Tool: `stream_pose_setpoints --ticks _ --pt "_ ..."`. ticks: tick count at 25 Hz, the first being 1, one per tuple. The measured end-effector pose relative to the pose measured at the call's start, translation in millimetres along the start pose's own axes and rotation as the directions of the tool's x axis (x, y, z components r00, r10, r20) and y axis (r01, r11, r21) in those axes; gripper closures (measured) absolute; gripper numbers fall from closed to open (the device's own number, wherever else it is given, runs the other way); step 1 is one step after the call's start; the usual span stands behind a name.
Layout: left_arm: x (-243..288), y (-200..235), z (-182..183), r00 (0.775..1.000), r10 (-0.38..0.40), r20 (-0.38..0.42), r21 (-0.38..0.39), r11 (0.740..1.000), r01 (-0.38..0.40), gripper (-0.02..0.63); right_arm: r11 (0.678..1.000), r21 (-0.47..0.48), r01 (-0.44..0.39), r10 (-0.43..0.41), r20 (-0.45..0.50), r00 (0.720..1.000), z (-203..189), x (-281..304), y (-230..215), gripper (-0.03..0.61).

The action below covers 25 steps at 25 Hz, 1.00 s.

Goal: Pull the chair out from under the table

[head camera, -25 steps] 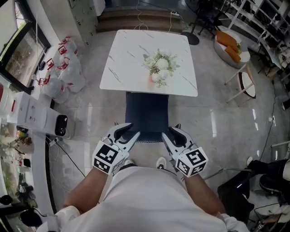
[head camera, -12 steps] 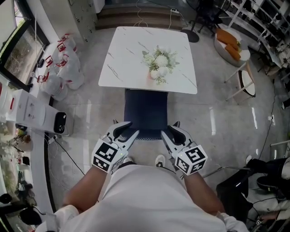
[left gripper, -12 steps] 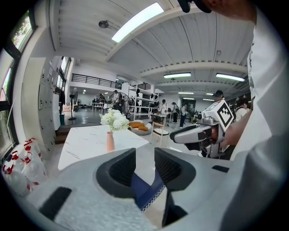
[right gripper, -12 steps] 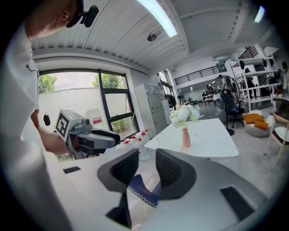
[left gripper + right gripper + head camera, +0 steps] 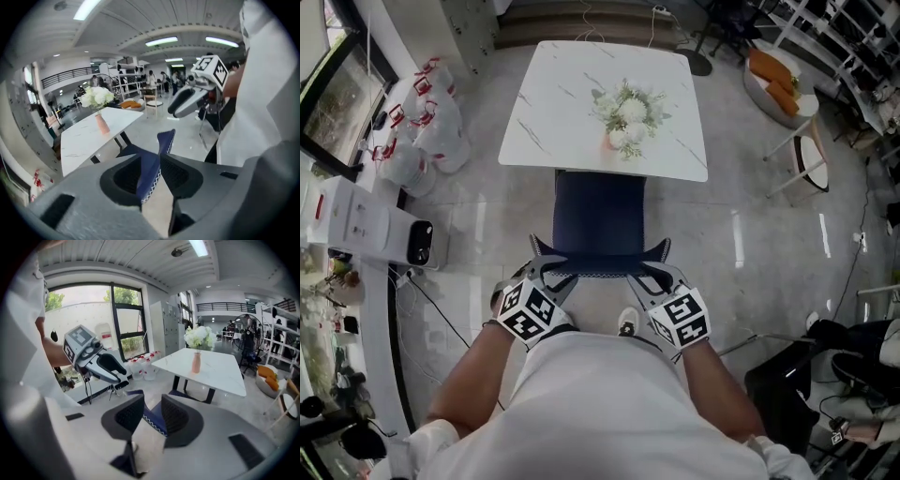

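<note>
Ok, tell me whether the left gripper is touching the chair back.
Cannot tell. In the left gripper view the chair back sits between the left gripper's parted jaws, close beside one pad, but neither contact nor gap shows plainly.

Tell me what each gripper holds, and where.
Nothing gripped yet: the left gripper and right gripper both straddle the top edge of the chair back, pads not pressing; the right's jaws have just been closing.
</note>
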<state>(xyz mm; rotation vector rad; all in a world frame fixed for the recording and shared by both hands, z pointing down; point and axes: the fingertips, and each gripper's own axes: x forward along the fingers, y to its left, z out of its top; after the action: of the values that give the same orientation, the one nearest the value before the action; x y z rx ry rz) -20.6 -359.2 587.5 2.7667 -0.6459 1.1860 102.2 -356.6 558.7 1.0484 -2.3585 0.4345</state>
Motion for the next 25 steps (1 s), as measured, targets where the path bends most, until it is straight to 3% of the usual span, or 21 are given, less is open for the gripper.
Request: stream_pose_setpoints --ticks 3,6,10,13,18,25 --pt "19.0 -6.3 -32.3 0.989 -0.001 -0.145 0.147 0.989 0.023 0.477 0.999 -0.048 0.006 -0.011 -0.105 0.994 -31.5 14.8 1.2 0.457" --pt "33.2 -15.3 -51.3 0.978 -0.026 -0.208 0.178 0.982 0.064 0.477 0.986 -0.169 0.005 -0.042 -0.217 0.975 -52.5 23.6 2.4 0.459" --pt "46.3 -21.4 -63.6 0.967 -0.041 -0.252 0.206 0.974 0.095 0.474 0.918 -0.396 -0.012 -0.124 -0.315 0.941 -73.3 34.8 -3.7 0.443" --pt "59.5 -25.4 -69.2 0.961 -0.053 -0.271 0.233 0.965 0.119 0.469 0.873 -0.482 -0.072 -0.131 -0.374 0.918 -87.3 48.0 -3.1 0.430" --pt "81.6 -25.8 -77.7 0.949 -0.050 -0.311 0.251 0.959 0.133 0.463 0.824 -0.548 -0.146 -0.136 -0.441 0.887 -105.7 70.6 -1.7 0.425" --pt "115.4 -17.8 -103.4 0.920 -0.080 -0.382 0.231 0.956 0.179 0.472 0.811 -0.537 -0.232 -0.097 -0.514 0.852 -118.4 93.2 -7.7 0.419"
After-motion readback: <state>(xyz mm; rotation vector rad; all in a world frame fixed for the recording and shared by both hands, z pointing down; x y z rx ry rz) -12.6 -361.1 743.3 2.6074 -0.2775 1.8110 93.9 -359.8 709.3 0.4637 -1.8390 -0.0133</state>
